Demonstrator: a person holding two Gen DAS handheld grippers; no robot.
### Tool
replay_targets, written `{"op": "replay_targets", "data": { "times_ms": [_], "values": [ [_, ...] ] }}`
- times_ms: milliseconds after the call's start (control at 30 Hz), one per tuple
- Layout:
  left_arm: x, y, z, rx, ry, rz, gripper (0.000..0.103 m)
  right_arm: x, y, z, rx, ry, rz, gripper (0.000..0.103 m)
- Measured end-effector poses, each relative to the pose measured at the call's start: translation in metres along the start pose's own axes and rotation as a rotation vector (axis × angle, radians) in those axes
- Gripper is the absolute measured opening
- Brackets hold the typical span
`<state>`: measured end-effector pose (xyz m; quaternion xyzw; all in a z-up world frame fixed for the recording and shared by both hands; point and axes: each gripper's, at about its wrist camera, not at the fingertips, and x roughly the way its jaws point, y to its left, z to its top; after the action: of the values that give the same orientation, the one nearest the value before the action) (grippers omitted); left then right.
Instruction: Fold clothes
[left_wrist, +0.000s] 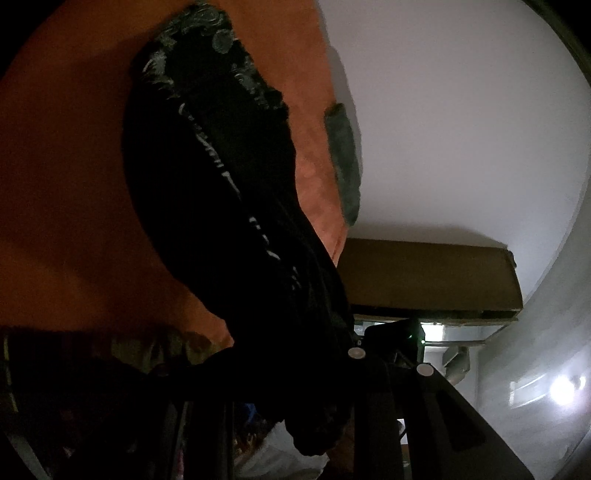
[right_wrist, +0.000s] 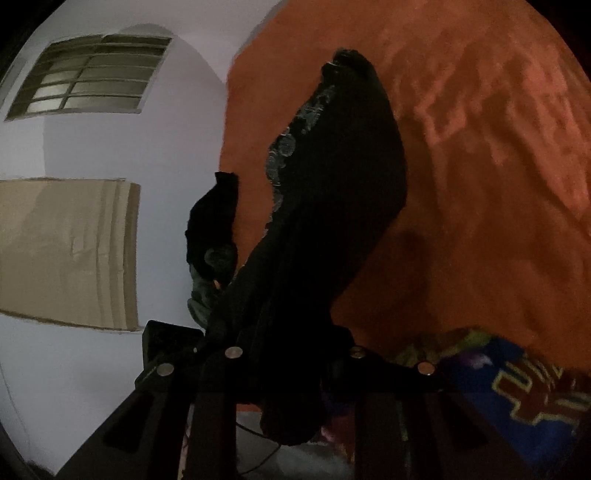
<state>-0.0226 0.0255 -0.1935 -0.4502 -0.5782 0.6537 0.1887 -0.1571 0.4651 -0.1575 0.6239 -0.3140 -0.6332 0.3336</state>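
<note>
Now we see both sets of jaws nearly closed on the black garment with pale patterned trim (left_wrist: 221, 206), left gripper (left_wrist: 389, 362) and right gripper (right_wrist: 291, 352) holding it above the orange bedspread (right_wrist: 480, 184).

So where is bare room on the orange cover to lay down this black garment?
Free: the wide orange cover beside the hanging black garment. Crowded: the near edge, where the colourful blanket lies, and the wall side, where a small dark cloth sits.

A black garment (right_wrist: 332, 206) pinched in the right gripper (right_wrist: 291, 376) rises up the frame's centre before an orange blanket (right_wrist: 480, 166).
</note>
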Motion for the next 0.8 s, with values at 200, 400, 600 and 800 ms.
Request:
{"op": "replay_targets", "data": {
  "times_ms": [200, 400, 600, 800],
  "values": [
    [-0.006, 0.012, -0.022, -0.028, 0.003, 0.026, 0.023, 0.005, -0.006, -0.013, 0.035, 0.021, -0.055, 0.02],
    [-0.017, 0.037, -0.023, -0.079, 0.008, 0.039, 0.023, 0.02, -0.015, -0.022, 0.048, 0.04, -0.096, 0.02],
    [-0.031, 0.051, -0.016, -0.098, 0.021, 0.051, 0.023, 0.027, -0.015, -0.019, 0.053, 0.046, -0.112, 0.02],
    [-0.03, 0.03, 0.02, -0.075, 0.057, 0.088, 0.023, 0.029, -0.002, 0.009, 0.099, 0.05, -0.096, 0.02]
  ]
}}
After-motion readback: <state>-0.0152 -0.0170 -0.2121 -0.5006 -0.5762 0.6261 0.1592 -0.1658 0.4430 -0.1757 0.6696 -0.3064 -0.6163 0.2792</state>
